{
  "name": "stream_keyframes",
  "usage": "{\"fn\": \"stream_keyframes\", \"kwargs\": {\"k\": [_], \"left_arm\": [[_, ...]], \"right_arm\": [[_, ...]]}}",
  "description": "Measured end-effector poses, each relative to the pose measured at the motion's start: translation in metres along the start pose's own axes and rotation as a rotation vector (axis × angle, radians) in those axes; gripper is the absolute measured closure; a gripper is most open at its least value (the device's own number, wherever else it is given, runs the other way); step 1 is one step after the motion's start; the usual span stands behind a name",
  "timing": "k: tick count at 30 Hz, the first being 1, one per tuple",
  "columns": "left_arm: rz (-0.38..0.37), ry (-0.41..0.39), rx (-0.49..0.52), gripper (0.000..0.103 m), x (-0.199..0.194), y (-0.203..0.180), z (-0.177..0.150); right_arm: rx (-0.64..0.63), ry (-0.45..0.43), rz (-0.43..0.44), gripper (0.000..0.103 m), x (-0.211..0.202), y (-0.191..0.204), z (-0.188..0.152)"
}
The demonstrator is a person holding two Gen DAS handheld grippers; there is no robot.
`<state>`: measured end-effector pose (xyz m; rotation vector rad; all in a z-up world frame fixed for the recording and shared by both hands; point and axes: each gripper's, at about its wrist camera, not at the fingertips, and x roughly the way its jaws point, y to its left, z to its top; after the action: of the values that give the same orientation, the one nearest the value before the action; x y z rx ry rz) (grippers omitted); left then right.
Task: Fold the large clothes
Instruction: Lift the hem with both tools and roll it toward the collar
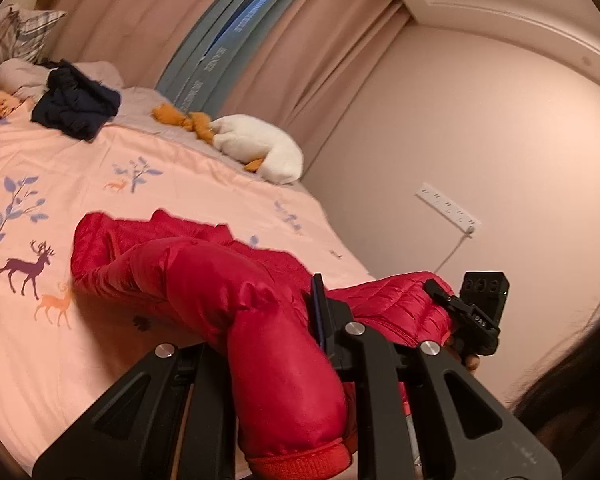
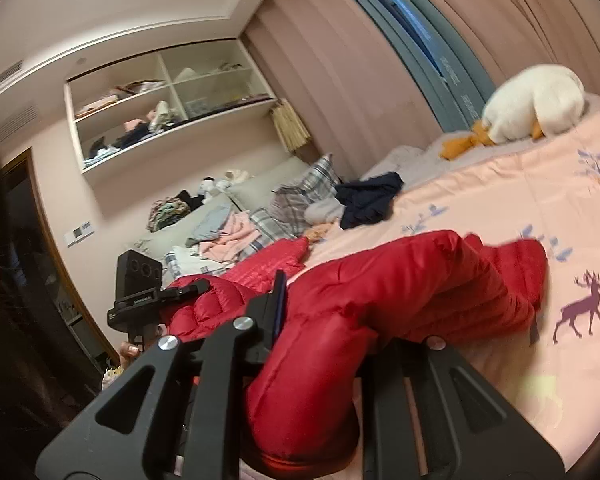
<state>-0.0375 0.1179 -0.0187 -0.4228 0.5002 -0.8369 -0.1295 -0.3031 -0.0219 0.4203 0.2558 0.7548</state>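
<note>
- Both grippers came first, nearest to me: my left gripper (image 1: 284,360) was clamped on a fold of the red down jacket (image 1: 204,280), and my right gripper (image 2: 320,356) was clamped on another part of it, each with puffy cloth bulging out between the black fingers.
- My left gripper also showed in the right wrist view as a black block (image 2: 140,292) at the jacket's near edge, so I judged the two grips to be on the same edge, some way apart.
- That jacket was quilted in narrow stitched channels, shiny and slippery-looking, thick with filling; a ribbed cuff or hem showed at the very bottom of the left view.
- I held its near part off the bed, while the far part trailed onto the pink bedspread (image 1: 180,184) in a rumpled heap.
- As for progress, I judged the fold barely begun: no flat, squared layers were to be seen, the garment still lay bunched, and the laying-out and folding over were all left to do.
- Beyond it the bedspread was smooth cotton printed with deer and blue-leafed trees.
- Farther off lay a crumpled navy garment (image 1: 76,108), unfolded, perhaps waiting its turn.
- A white plush duck (image 1: 260,148) with orange feet lay near the curtain.
- Plaid pillows (image 2: 300,192) and loose clothes were heaped at the head of the bed.
</note>
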Motion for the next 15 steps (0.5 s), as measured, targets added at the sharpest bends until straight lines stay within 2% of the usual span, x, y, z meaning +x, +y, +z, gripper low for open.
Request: {"fn": "stream_keyframes", "kwargs": {"k": [9,15], "left_arm": [[-0.105,-0.056,0.06,0.088,-0.016,-0.012,0.006],[-0.088,-0.055,0.051,0.088,-0.006,-0.004,0.01]], "right_arm": [[-0.046,-0.071,0.082,0.085,-0.02,0.015,0.011],[-0.04,-0.08,0.043,0.084,-0.019,0.008,0.013]]}}
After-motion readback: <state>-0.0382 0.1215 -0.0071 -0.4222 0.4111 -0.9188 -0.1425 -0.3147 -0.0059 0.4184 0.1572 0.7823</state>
